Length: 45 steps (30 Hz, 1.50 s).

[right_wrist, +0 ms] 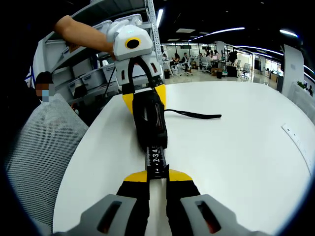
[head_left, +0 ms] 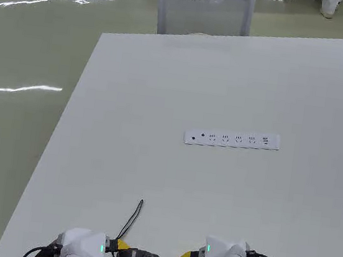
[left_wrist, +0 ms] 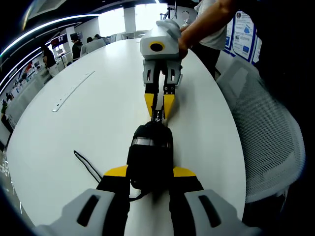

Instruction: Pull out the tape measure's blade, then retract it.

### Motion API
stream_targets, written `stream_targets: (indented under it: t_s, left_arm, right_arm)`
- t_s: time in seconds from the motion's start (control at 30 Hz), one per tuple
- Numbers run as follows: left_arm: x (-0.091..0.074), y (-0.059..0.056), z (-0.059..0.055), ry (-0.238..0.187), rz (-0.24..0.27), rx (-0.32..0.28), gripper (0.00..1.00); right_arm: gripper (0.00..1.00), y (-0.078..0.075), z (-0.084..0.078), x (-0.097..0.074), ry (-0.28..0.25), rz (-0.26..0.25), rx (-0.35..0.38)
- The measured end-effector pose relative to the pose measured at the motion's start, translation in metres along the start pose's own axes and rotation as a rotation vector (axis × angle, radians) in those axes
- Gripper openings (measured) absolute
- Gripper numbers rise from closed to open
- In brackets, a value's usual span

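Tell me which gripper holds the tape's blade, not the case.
The right gripper: its jaws pinch the numbered blade, while the left gripper clamps the black case.

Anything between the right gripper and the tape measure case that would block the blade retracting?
Nothing visible. The blade runs free from the right gripper to the case; the strap lies off to one side.

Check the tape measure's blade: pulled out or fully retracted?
Partly out: a short numbered stretch of blade runs from the black case to the right gripper, jaws shut on it.
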<state>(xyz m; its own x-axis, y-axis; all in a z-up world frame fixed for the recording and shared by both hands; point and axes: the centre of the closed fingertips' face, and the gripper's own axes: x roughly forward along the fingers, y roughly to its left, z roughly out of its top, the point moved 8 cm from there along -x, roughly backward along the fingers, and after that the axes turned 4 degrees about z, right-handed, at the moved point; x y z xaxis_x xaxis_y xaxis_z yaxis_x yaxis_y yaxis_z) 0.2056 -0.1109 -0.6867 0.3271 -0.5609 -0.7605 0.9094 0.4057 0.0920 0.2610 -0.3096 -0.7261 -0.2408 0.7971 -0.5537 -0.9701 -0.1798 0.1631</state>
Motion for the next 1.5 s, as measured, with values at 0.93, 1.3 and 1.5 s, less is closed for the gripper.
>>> stream_targets:
  t_s: [0.93,1.3,1.5]
  left_arm:
    - [0.001,0.0,0.002,0.014,-0.006,0.008,0.26]
    - [0.002,0.001,0.004,0.016,-0.008,0.007,0.26]
    - [0.003,0.0,0.004,0.017,-0.007,0.008,0.26]
  right_arm:
    - [0.1,0.0,-0.013,-0.02,-0.006,-0.005,0.007]
    - [0.1,-0.001,-0.02,-0.03,-0.001,-0.009,0.011]
    - [0.1,0.0,-0.023,-0.034,0.0,-0.01,0.013]
